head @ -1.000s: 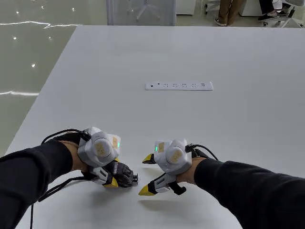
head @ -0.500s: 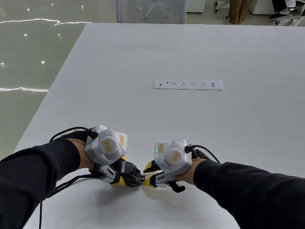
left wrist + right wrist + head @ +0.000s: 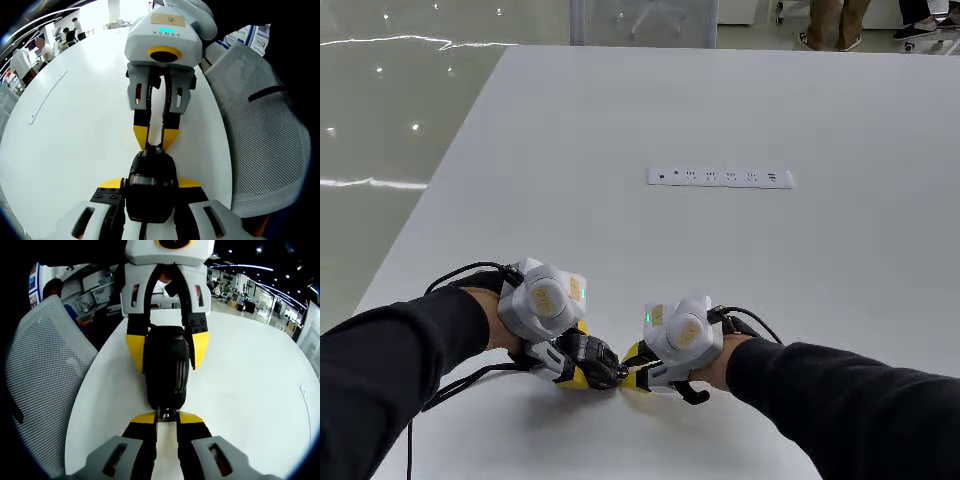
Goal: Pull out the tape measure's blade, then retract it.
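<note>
Clamping the tape measure (image 3: 150, 200) across its black case, the left gripper's (image 3: 150, 184) fingers (image 3: 111, 183) hold it low over the bench (image 3: 570, 150). Directly ahead of them, the right gripper's (image 3: 166, 419) fingers (image 3: 142, 418) are drawn narrow, seemingly pinching the hook (image 3: 166, 413) at the case's mouth. No blade is out yet. The case looks hard, smooth and rounded, so it is liable to twist unless gripped on its flat sides. The blade is probably thin, springy and sharp-edged, best drawn by the hook and let back slowly. Well beyond both sets of fingers lies a power strip (image 3: 720, 178).
</note>
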A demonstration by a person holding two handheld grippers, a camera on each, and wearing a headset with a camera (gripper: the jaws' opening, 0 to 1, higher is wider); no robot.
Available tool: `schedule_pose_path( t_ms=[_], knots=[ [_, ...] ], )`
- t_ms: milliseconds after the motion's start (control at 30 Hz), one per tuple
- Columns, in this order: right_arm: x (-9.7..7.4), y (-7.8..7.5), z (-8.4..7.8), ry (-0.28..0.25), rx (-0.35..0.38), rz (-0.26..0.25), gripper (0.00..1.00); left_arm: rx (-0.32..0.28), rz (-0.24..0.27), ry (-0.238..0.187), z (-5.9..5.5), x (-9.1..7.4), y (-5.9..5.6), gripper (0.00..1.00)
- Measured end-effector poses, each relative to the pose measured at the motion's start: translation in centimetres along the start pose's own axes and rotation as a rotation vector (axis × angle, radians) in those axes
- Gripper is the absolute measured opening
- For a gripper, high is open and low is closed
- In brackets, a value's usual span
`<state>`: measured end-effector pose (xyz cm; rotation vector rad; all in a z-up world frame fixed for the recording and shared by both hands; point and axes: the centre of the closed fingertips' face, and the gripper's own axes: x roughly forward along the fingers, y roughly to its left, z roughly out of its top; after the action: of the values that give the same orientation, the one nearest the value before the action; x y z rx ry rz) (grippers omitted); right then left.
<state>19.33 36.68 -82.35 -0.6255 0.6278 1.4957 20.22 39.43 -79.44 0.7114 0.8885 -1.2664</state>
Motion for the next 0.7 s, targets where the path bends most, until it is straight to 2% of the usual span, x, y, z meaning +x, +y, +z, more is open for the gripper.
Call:
schedule_pose_path(
  t_ms=[233, 300, 500, 700],
  knots=[
    [-0.77, -0.11, -0.88, 0.002, 0.011, 0.006, 0.10, -0.004, 0.002, -0.004, 0.08, 0.02, 0.02, 0.33],
    [-0.68, -0.04, -0.84, -0.007, 0.014, 0.003, 0.11, -0.007, 0.003, -0.007, 0.09, 0.04, 0.03, 0.33],
    [-0.55, -0.11, -0.61, 0.017, -0.022, 0.002, 0.15, -0.015, 0.009, -0.008, 0.12, 0.05, -0.01, 0.34],
    [0.13, 0.01, -0.25, 0.008, 0.005, -0.006, 0.13, -0.020, 0.014, -0.008, 0.11, 0.04, 0.00, 0.34]
  ],
)
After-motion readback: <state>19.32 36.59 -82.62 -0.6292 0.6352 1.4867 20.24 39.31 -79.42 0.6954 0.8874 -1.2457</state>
